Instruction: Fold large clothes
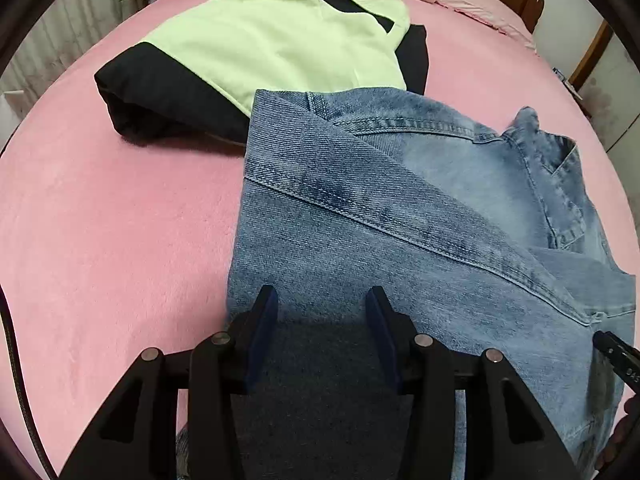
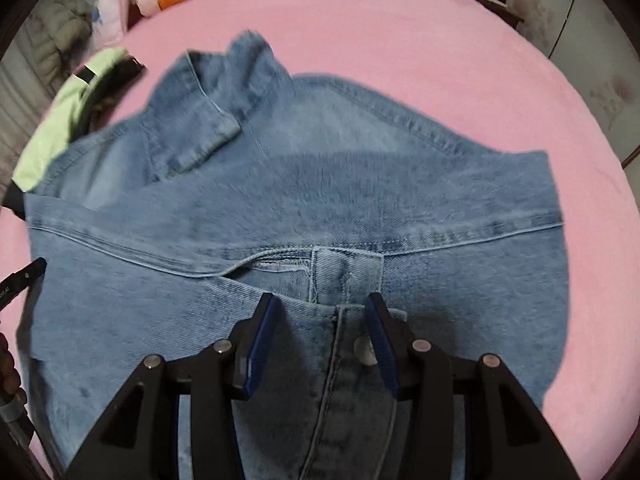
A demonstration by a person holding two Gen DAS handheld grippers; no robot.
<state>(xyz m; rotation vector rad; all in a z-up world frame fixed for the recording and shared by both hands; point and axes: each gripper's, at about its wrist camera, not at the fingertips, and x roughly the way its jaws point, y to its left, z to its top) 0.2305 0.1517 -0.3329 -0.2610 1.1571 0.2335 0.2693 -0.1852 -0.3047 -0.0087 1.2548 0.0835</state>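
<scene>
From the left wrist view, a washed blue denim jacket (image 1: 400, 208) with thick stitched seams lies partly folded on a bed (image 1: 112, 220) covered in soft, fuzzy pink fabric. Behind it, touching its far edge, sits a folded pale-green and black garment (image 1: 260, 48), padded and smooth. The left gripper (image 1: 322, 304) points steeply down over the denim's near left corner; its blue-padded fingers (image 1: 266, 320) stand apart with only flat cloth below them, nothing pinched. The other tool's black tip shows at the right edge.

From the right wrist view, the denim jacket (image 2: 320, 184) spreads wide, collar and cuff bunched at the far left. The right gripper (image 2: 320, 312) tilts steeply downward over the button placket, fingers (image 2: 380, 328) apart, straddling a metal button (image 2: 362, 350) without clamping the cloth.
</scene>
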